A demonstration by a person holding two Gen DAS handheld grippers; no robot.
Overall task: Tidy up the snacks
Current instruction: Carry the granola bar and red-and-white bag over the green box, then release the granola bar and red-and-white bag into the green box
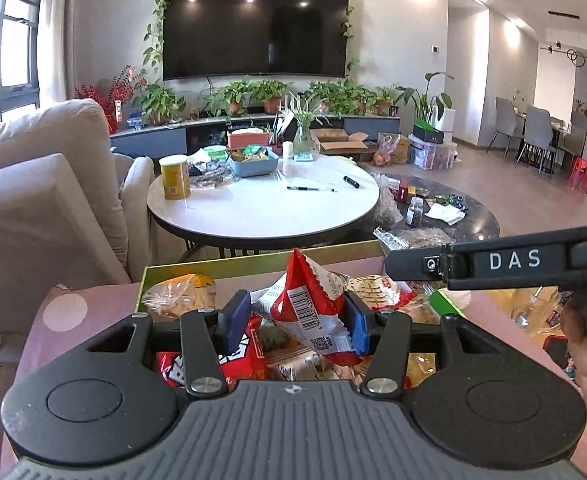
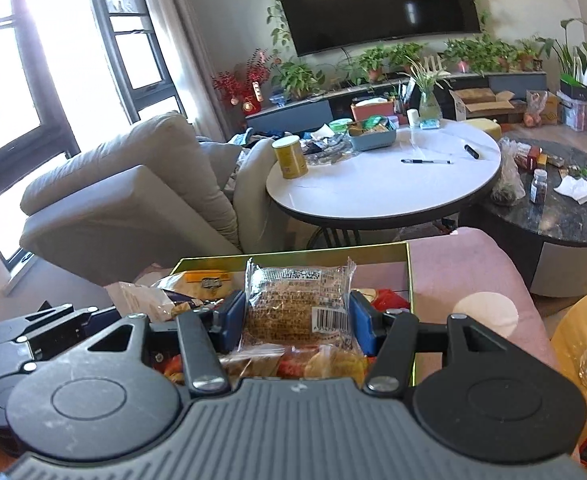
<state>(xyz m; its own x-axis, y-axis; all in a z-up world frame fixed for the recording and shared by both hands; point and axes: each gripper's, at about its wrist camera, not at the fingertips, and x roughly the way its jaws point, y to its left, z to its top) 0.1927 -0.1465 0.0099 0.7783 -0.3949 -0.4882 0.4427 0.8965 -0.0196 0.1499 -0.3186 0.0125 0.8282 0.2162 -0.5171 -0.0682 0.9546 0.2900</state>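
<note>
Both grippers have black round-lobed bodies, grey ribbed tops, silver screws on black linkage arms and blue pads: left gripper (image 1: 293, 320), right gripper (image 2: 297, 320). The right's side reads "DAS" in white.

Clear cake packet (image 2: 297, 304) between tongs (image 2: 295, 320)

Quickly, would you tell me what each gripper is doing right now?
Left gripper: shut on a red snack packet.
Right gripper: shut on a clear-wrapped cake.
</note>
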